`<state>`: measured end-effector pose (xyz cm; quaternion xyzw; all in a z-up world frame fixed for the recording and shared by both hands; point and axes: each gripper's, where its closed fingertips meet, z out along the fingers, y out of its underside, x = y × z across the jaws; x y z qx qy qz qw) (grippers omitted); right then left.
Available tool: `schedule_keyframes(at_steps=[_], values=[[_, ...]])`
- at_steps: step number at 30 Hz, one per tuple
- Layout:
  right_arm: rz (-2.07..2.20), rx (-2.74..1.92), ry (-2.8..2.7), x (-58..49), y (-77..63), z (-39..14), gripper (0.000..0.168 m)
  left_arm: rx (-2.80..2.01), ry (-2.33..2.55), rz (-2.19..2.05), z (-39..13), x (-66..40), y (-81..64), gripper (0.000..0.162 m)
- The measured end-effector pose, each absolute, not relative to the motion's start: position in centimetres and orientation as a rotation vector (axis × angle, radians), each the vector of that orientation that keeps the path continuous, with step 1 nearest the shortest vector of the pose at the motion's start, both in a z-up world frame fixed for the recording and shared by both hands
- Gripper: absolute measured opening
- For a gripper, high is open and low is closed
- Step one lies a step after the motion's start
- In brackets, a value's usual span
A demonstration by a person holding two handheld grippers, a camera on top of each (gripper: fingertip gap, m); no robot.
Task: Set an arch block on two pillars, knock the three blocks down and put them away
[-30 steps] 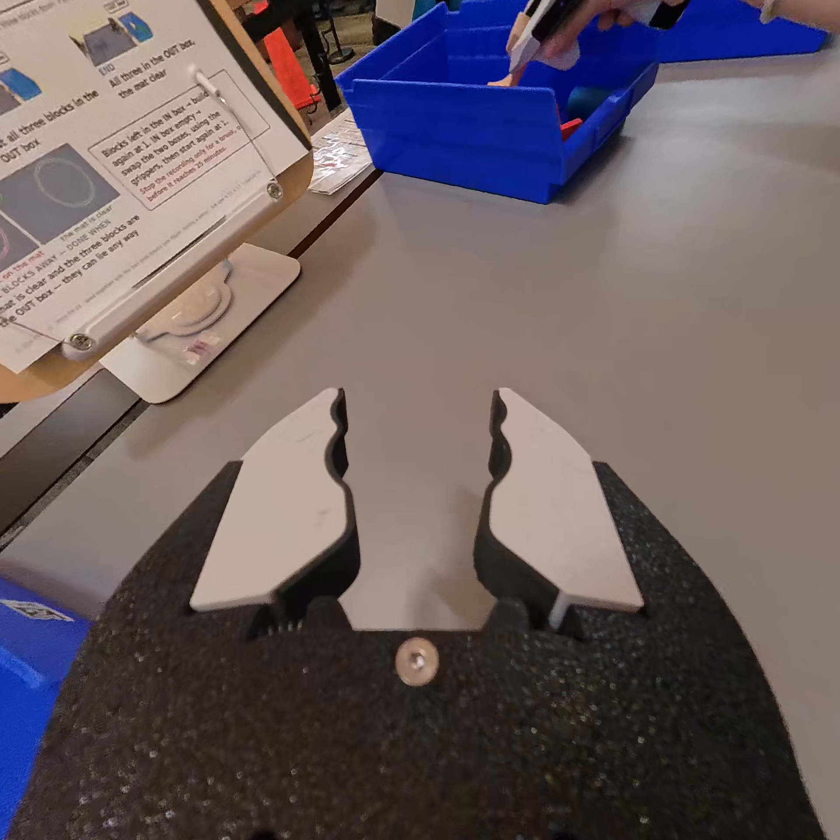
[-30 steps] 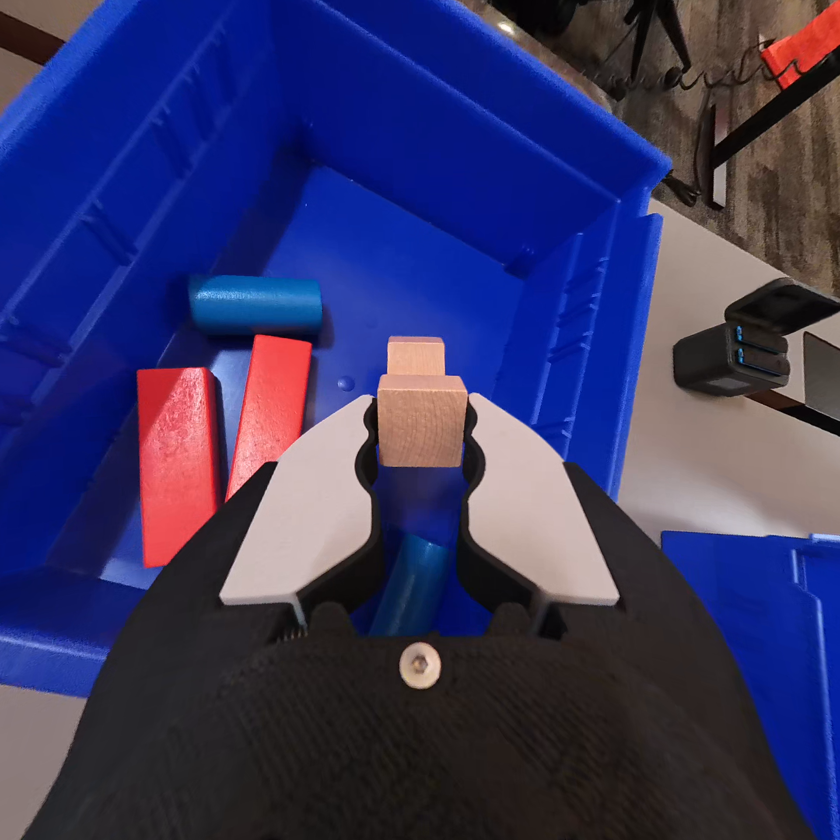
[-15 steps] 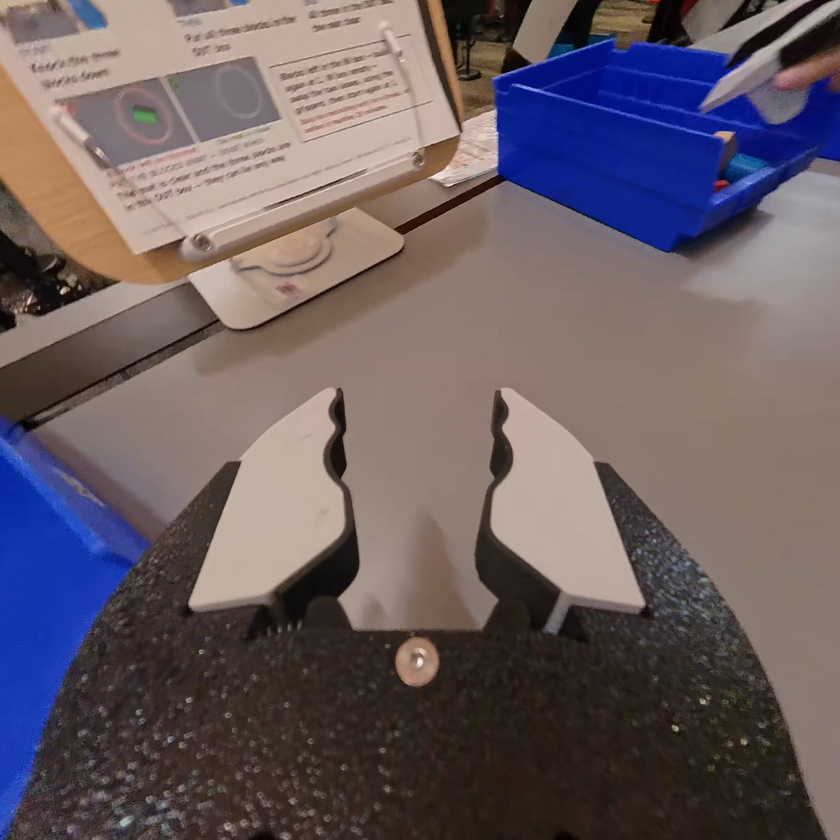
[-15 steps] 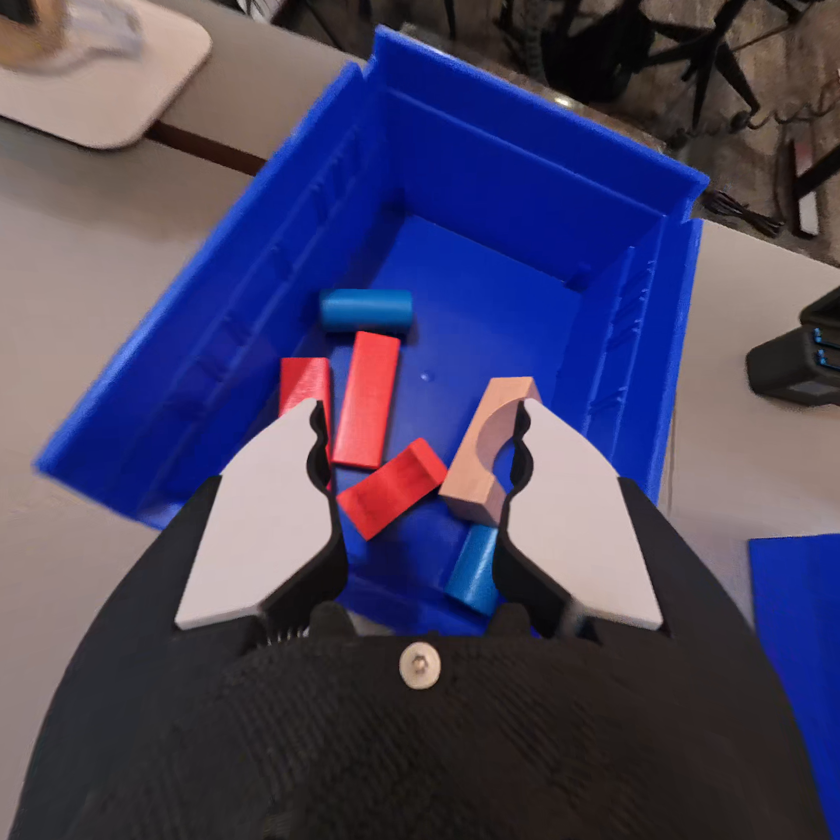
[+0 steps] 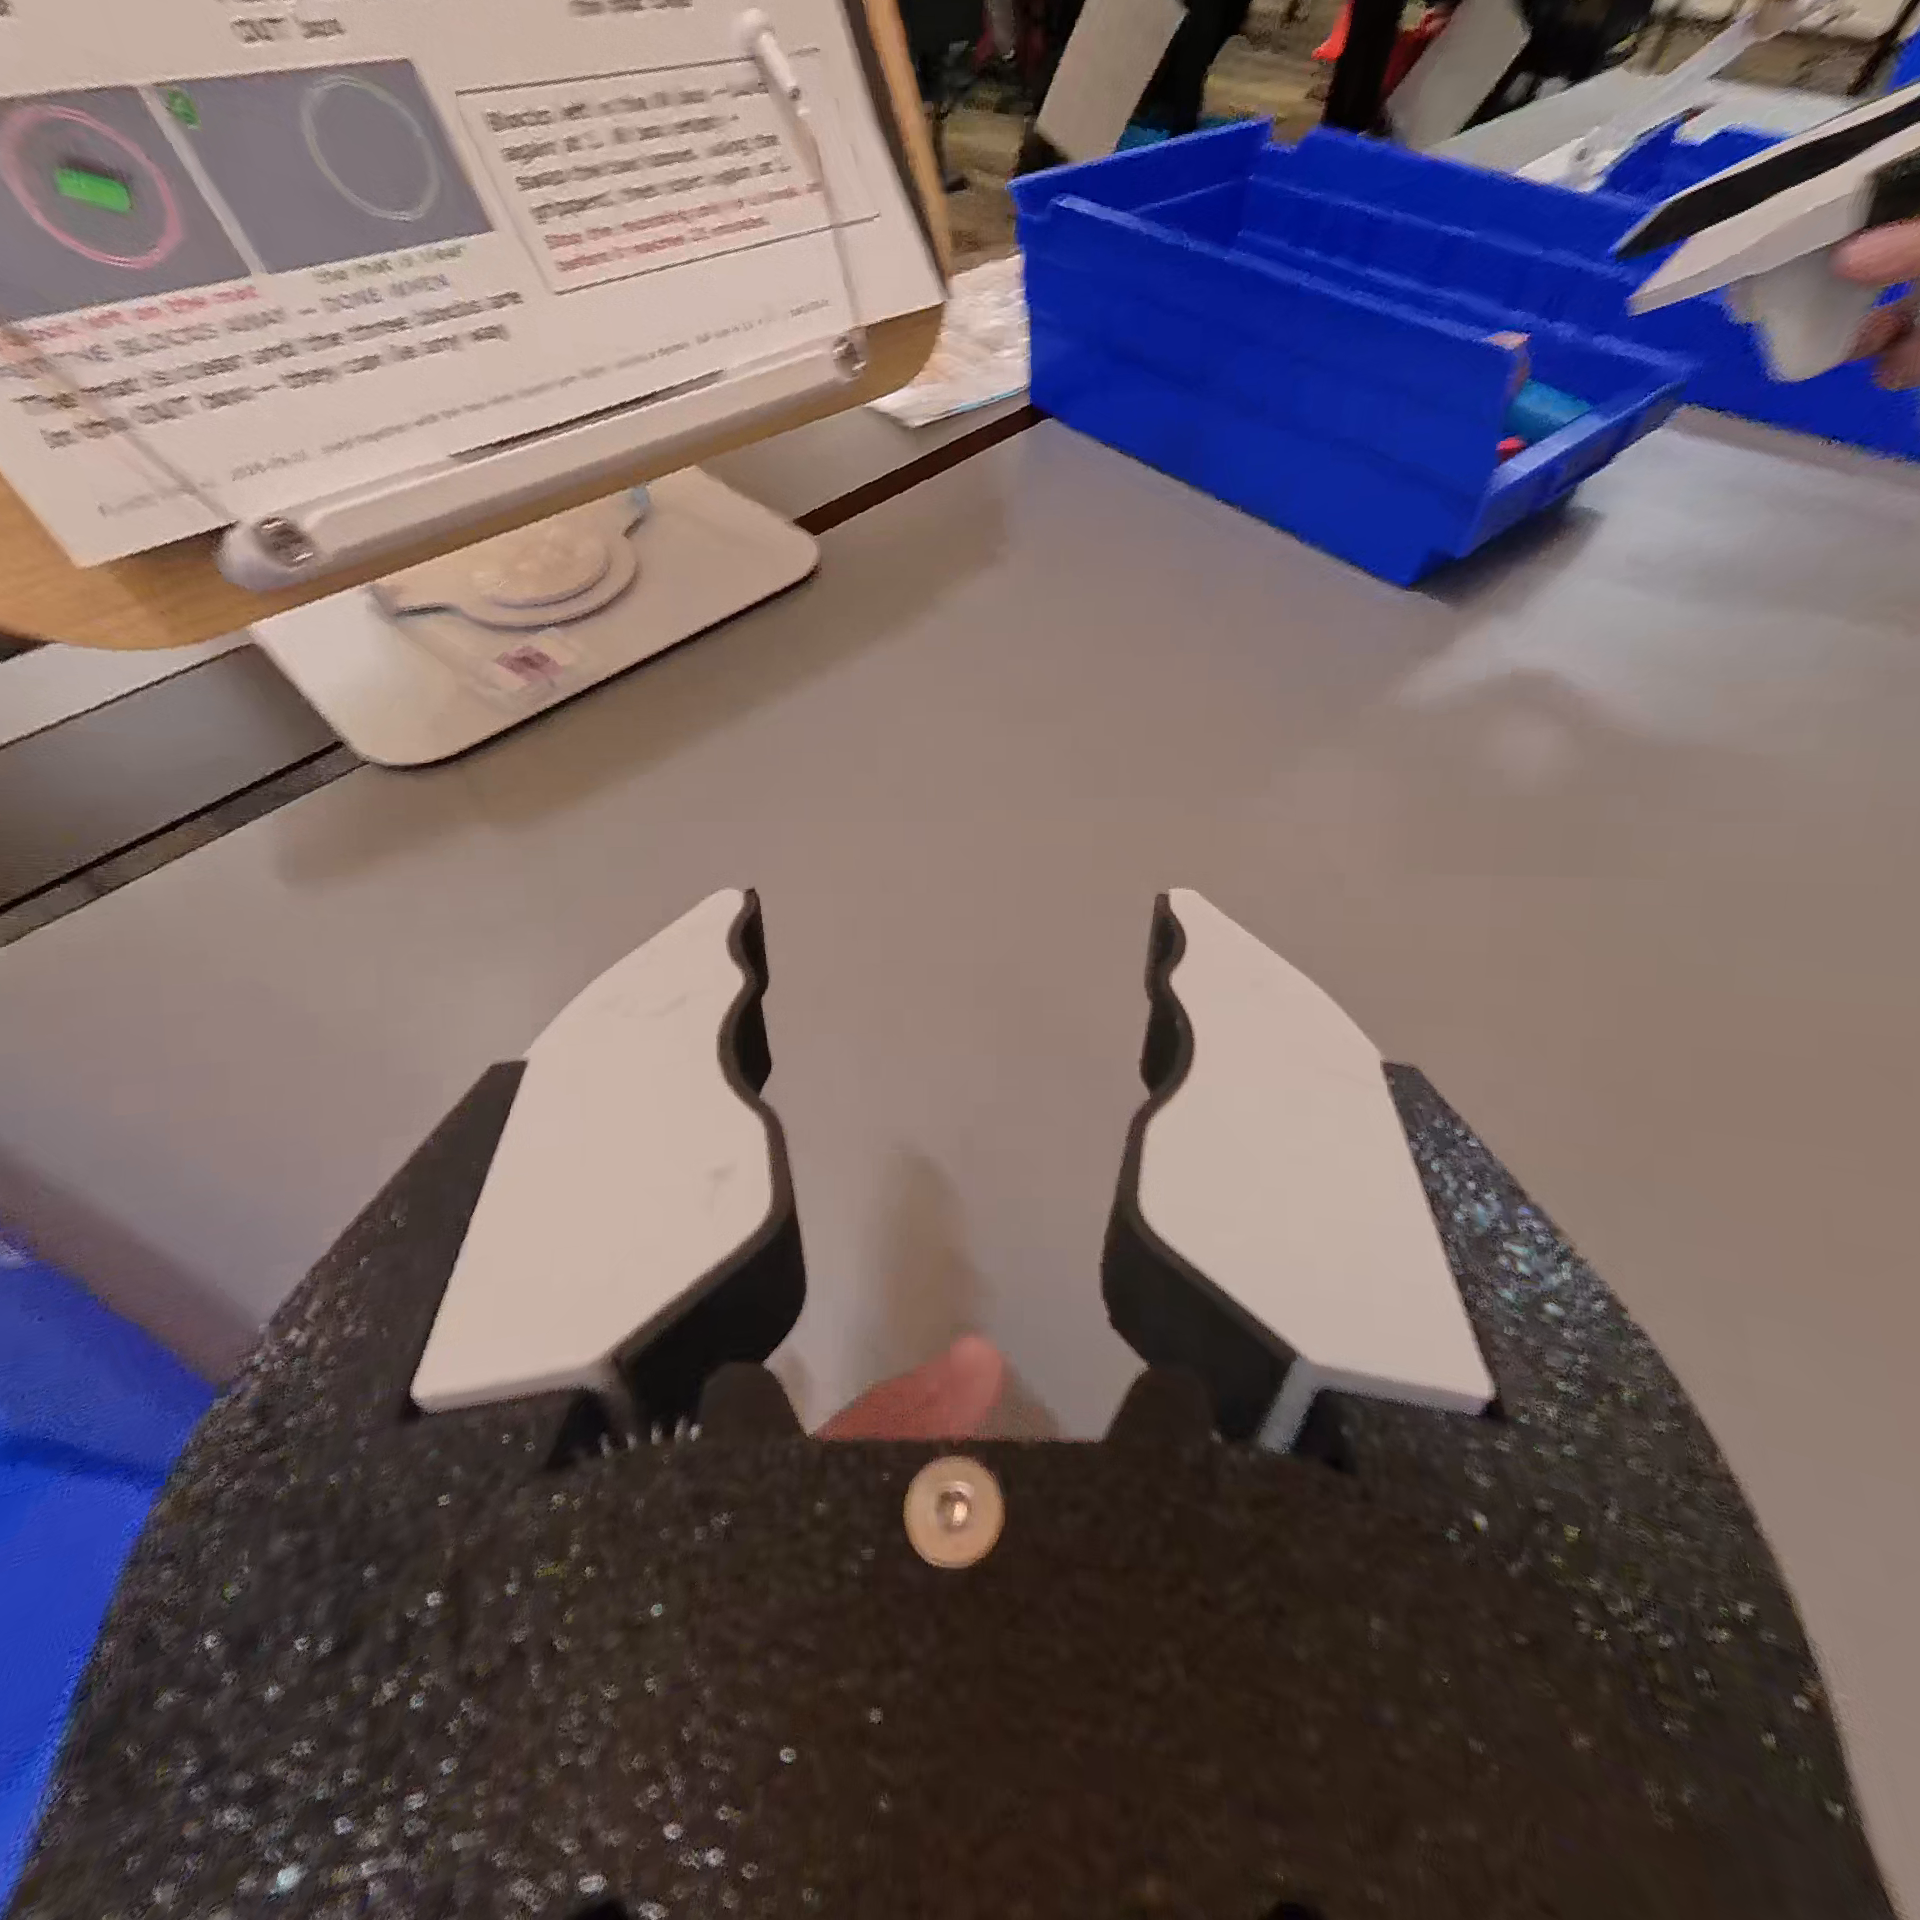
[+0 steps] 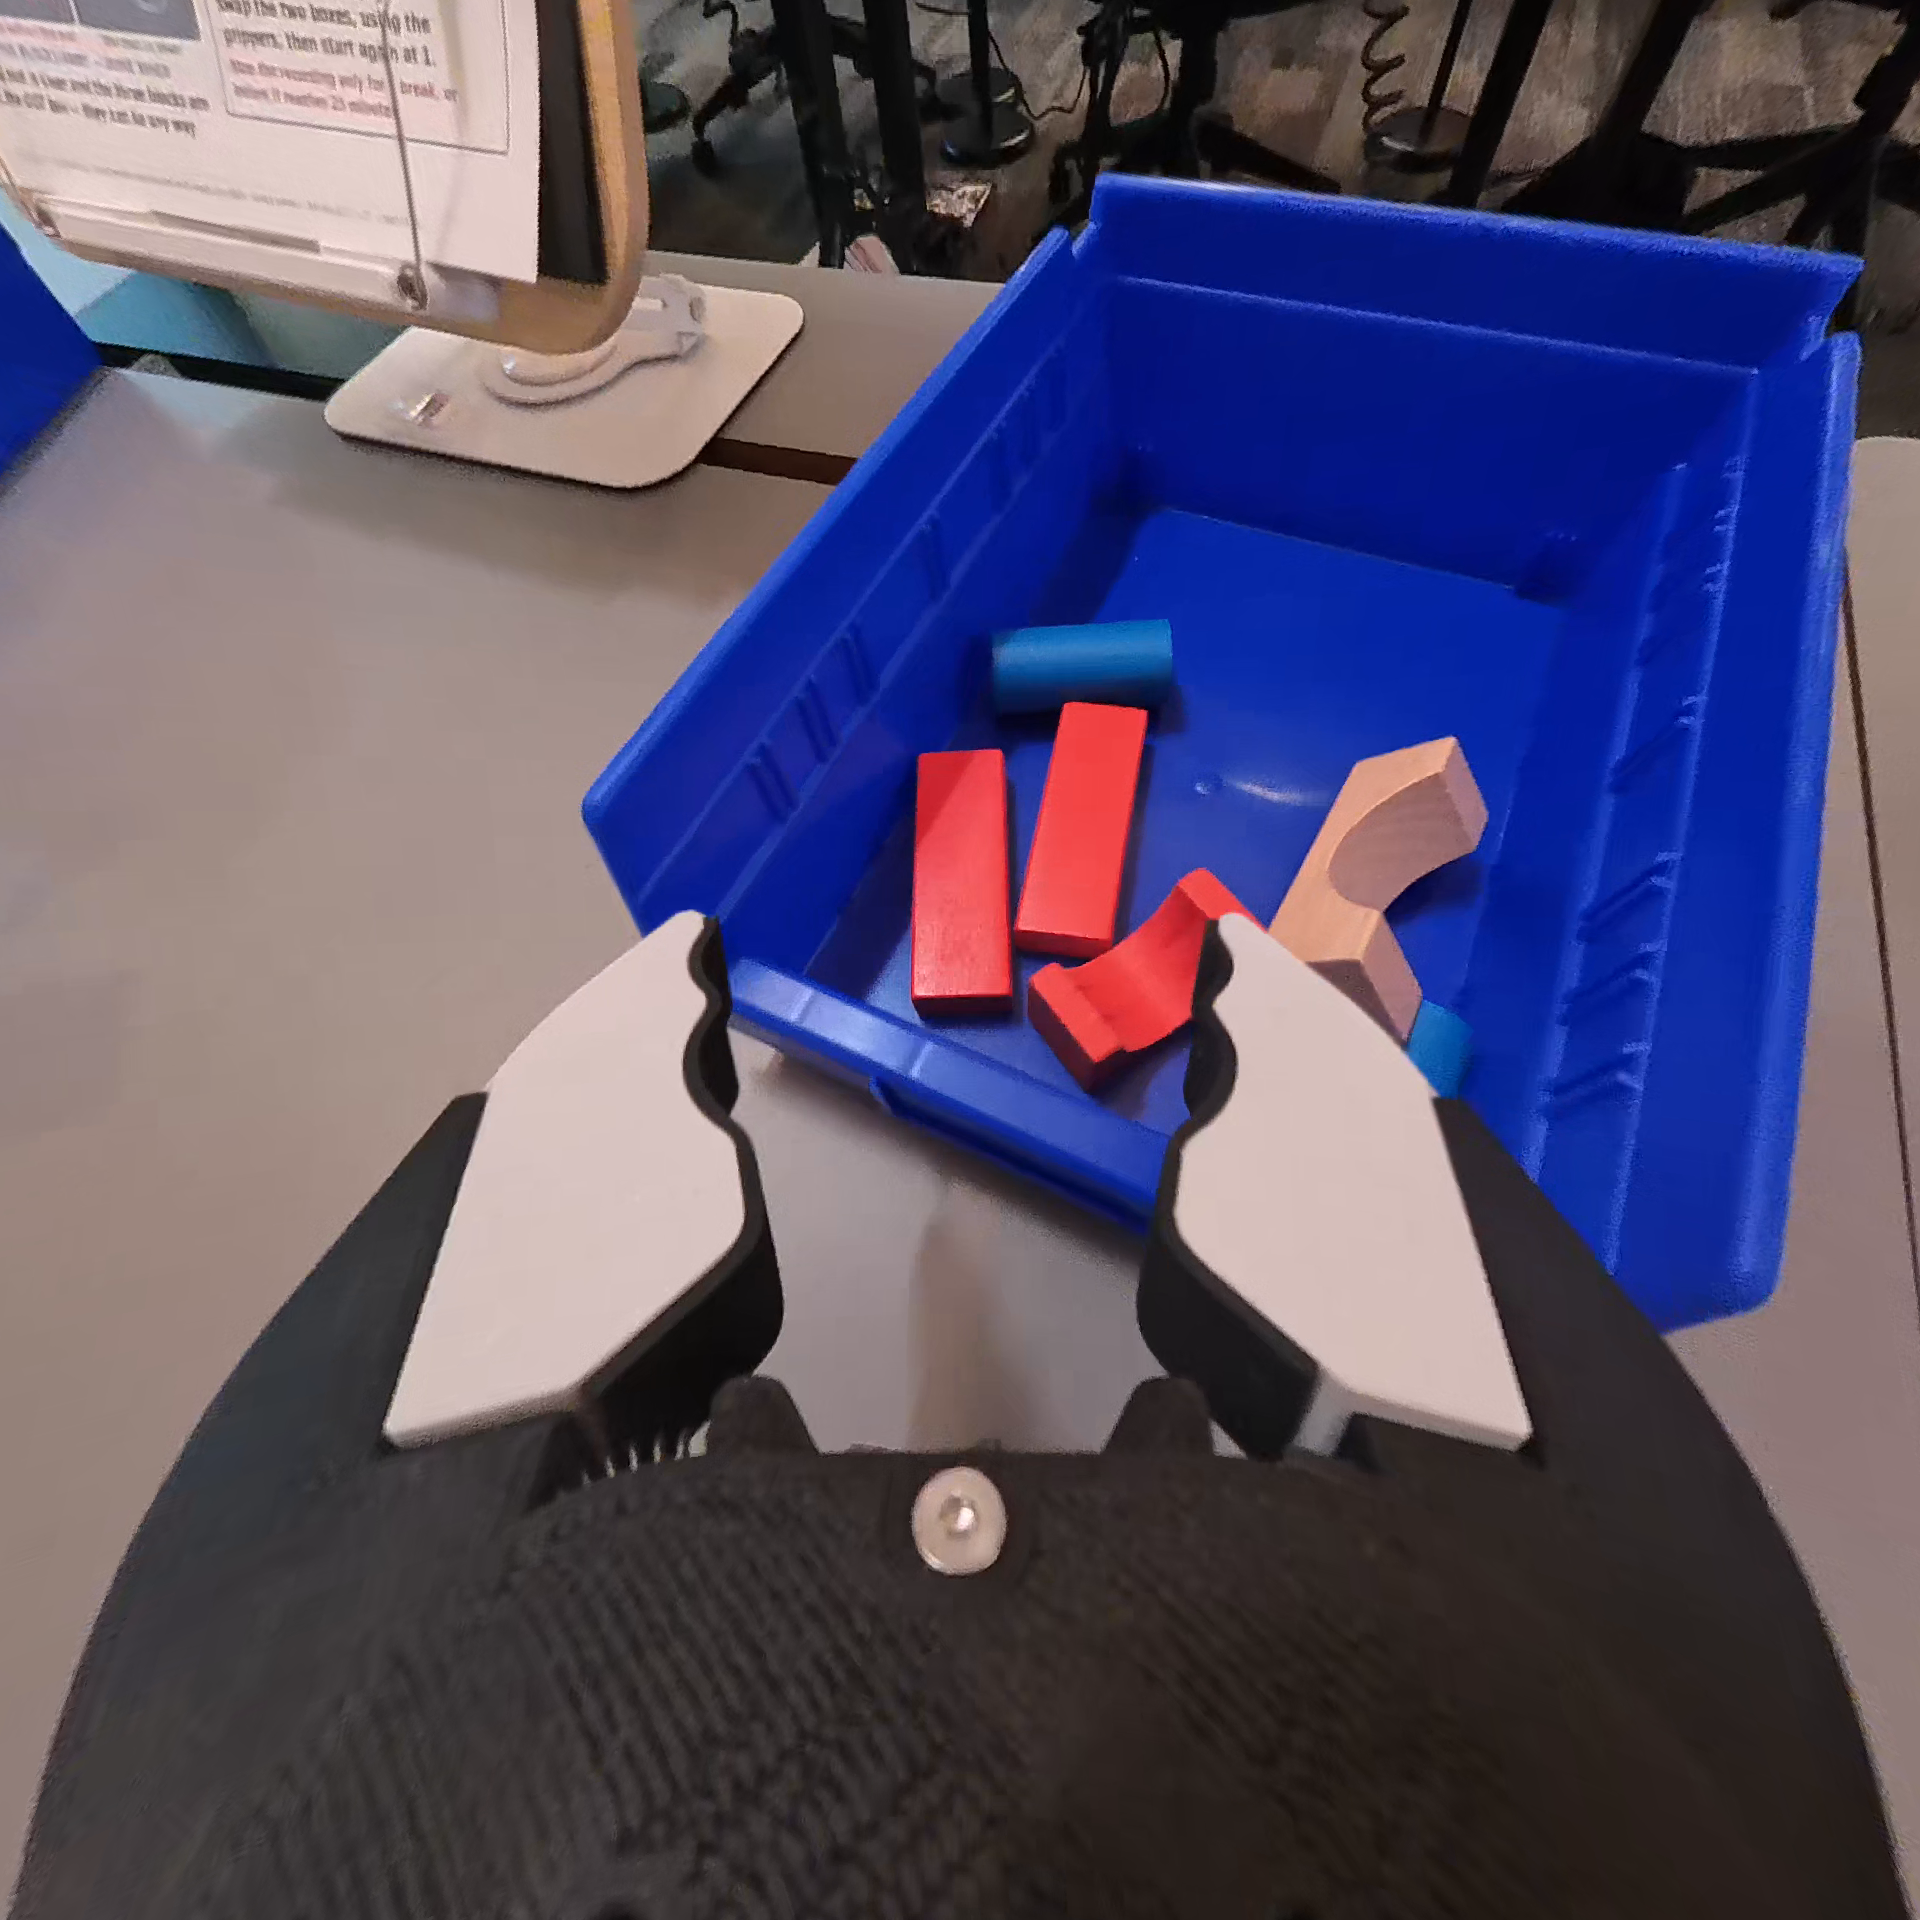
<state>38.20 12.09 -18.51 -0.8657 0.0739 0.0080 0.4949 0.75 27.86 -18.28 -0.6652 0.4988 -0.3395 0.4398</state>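
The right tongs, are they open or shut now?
Open. The right tongs show a wide gap between the fingers, nothing held; the blue bin lies beyond.

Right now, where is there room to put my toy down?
The grey table is bare between the paper stand and the blue bin. Inside the bin, the far end is free; blocks crowd the near end.

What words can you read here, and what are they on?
Paper sheet on the stand: printed words, partly blurred; I do not copy writing out.
Sticker on the stand's base: too small to read.
Blue bin: no words showing.
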Motion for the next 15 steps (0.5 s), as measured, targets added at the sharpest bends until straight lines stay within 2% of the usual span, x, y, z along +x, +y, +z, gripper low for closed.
schedule_keyframes(at_steps=[5, 15], values=[[-0.015, -2.118, 0.191, 38.6, 10.7, -19.1, 0.085, -1.721, 1.204, -0.728, -20.1, -1.8, 31.1, 0.067], [-0.001, -2.108, 0.226, 38.4, 9.9, -20.2, 0.082, -1.678, 1.141, -0.791, -19.9, -3.4, 33.0, 0.055]])
